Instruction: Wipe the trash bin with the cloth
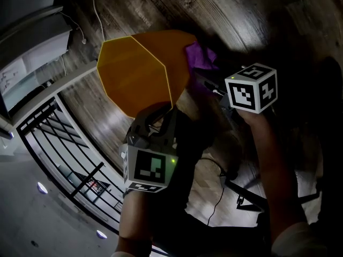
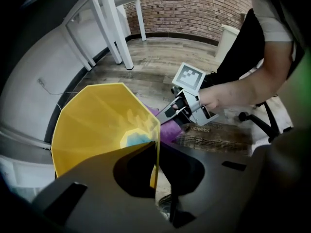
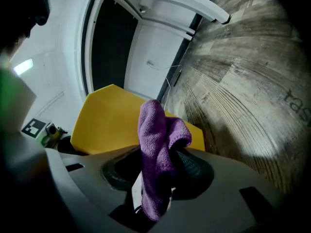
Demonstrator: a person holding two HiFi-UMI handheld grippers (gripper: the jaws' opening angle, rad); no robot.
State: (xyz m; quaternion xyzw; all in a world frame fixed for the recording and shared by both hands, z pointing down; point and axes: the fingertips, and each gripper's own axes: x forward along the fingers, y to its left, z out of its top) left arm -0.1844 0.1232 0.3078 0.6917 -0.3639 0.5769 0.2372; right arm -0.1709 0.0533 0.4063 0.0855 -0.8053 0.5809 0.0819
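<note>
The yellow trash bin (image 1: 142,71) lies tipped on the wood floor, its open mouth facing the left gripper view. My left gripper (image 1: 159,116) is shut on the bin's rim wall (image 2: 156,144), one jaw inside and one outside. A purple cloth (image 1: 201,55) hangs bunched against the bin's far outer side. My right gripper (image 3: 155,171) is shut on the cloth (image 3: 158,144), which stands up between its jaws in front of the bin (image 3: 107,123). In the left gripper view the right gripper (image 2: 177,111) reaches the cloth (image 2: 167,130) from the right.
White table legs (image 2: 116,28) and a brick wall (image 2: 194,4) stand behind the bin. A black railing (image 1: 64,149) runs at the left. An office chair base (image 2: 265,123), a printed sheet (image 2: 214,135) and a cable (image 1: 217,202) lie on the floor at right.
</note>
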